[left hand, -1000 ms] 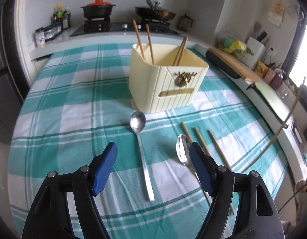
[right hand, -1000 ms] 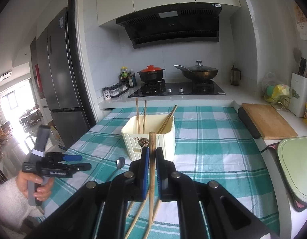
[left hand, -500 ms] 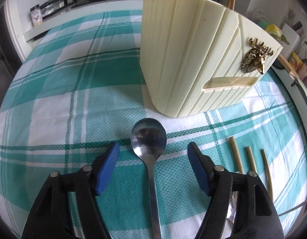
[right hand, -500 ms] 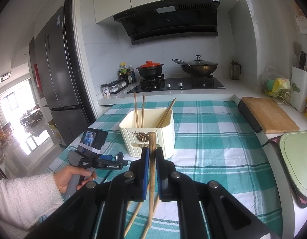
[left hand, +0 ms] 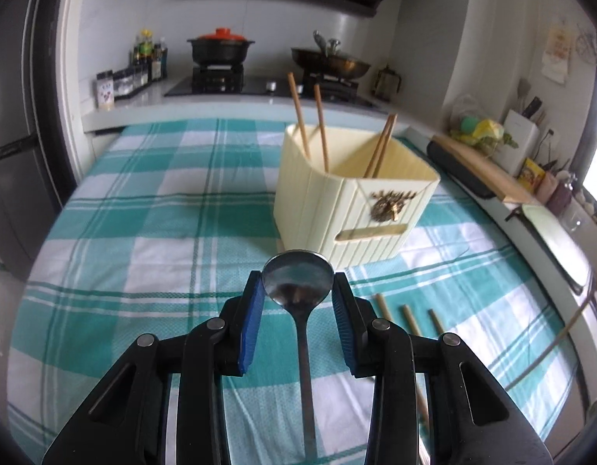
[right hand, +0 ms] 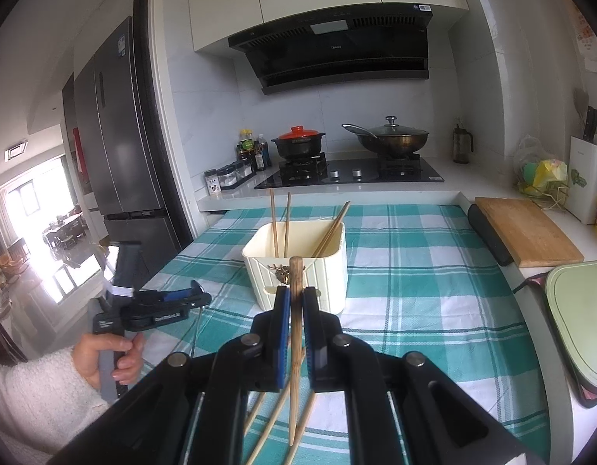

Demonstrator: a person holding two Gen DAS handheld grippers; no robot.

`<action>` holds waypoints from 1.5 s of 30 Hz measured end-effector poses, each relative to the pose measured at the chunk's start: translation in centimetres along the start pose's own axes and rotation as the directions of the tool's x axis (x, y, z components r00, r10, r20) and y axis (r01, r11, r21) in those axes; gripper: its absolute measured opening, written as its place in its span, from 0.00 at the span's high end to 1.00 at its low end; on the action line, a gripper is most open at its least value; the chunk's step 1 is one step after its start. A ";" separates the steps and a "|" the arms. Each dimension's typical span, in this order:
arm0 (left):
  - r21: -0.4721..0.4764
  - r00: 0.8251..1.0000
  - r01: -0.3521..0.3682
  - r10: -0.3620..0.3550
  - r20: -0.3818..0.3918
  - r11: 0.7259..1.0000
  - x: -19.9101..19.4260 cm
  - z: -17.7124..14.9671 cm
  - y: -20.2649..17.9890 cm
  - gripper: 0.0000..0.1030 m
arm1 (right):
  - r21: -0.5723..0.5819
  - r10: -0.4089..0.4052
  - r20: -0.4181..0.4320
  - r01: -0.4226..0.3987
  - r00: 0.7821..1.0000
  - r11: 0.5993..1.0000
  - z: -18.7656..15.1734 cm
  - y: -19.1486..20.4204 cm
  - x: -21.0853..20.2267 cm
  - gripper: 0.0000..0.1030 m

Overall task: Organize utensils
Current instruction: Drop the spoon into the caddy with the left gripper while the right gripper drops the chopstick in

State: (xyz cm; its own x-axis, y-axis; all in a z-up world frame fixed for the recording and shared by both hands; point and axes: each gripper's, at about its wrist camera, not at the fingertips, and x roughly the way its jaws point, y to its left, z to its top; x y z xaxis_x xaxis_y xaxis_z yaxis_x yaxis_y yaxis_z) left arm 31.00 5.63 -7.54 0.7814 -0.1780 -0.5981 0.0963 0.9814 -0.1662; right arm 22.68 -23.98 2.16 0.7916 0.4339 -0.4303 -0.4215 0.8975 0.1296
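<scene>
My left gripper (left hand: 297, 283) holds a steel spoon (left hand: 298, 271) by the rim of its bowl; the jaws are closing, blue pads pressed on both sides. The handle hangs down toward me, above the checked cloth. Just beyond stands the cream utensil holder (left hand: 391, 178) with several chopsticks (left hand: 321, 131) in it. Three loose chopsticks (left hand: 407, 317) lie on the cloth at the right. My right gripper (right hand: 294, 298) is shut on one wooden chopstick (right hand: 296, 271), upright before the holder (right hand: 329, 271). The left gripper (right hand: 197, 296) shows there too, in a person's hand (right hand: 112, 352).
The table (left hand: 143, 232) wears a teal and white checked cloth. Behind it a stove carries a red-lidded pot (right hand: 298, 143) and a wok (right hand: 391, 139). A cutting board (right hand: 527, 232) and a pale green tray (right hand: 581, 317) sit at the right, spice jars (left hand: 124, 81) at the back left.
My left gripper dropped close to the spoon, narrowed its jaws onto the bowl, then rose back with the spoon lifted off the cloth. The right gripper kept still with its chopstick.
</scene>
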 end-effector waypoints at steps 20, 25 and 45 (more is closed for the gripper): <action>0.041 0.985 0.085 -0.090 0.147 0.995 -8.1 6.2 -1.5 0.66 | -0.050 -0.006 0.013 0.007 1.000 0.999 4.0 0.5 2.4 0.93; 0.057 0.975 0.089 -0.098 0.199 0.994 -9.1 11.7 -1.8 0.66 | -0.096 -0.023 0.100 0.033 0.995 0.995 9.2 0.4 3.5 0.93; -0.008 0.996 0.038 -0.037 0.078 0.999 7.9 20.1 -2.3 0.66 | 0.013 0.087 -0.086 -0.086 0.993 0.996 15.3 -3.2 24.7 0.93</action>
State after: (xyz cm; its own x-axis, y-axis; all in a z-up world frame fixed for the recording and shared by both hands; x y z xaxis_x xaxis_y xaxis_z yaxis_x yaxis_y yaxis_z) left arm 49.33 3.42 3.90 0.8227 -0.2083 -0.5289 0.1209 0.9733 -0.1952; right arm 50.34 -14.98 4.78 0.7110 0.5016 -0.4929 -0.4820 0.8579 0.1778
